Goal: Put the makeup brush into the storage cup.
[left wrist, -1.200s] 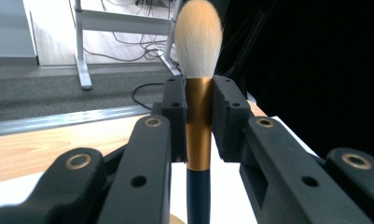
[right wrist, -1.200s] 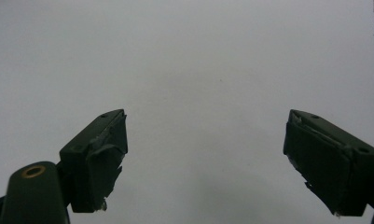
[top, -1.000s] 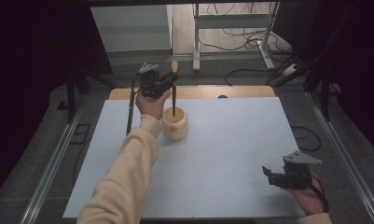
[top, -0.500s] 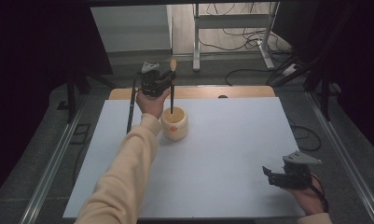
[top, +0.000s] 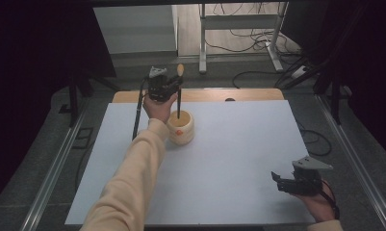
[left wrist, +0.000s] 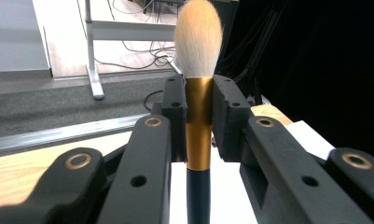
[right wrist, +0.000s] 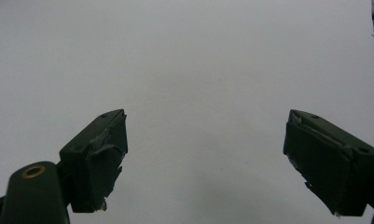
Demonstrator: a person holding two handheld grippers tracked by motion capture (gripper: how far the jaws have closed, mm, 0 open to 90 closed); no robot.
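Left gripper [top: 173, 89] clamped on brush [left wrist: 198, 93], held upright, bristles up; handle tip looks just inside the cup [top: 181, 129], hard to tell; right gripper [right wrist: 205, 163] jaws wide over white table [top: 238, 159], nothing between.

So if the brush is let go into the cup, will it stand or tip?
The brush is long and thin, held upright by the left gripper, and much taller than the cup. It would probably lean on the rim. The cup looks wide and low, so it likely stays upright.

Upright gold-banded brush [left wrist: 198, 126] above wooden cup [top: 181, 129]
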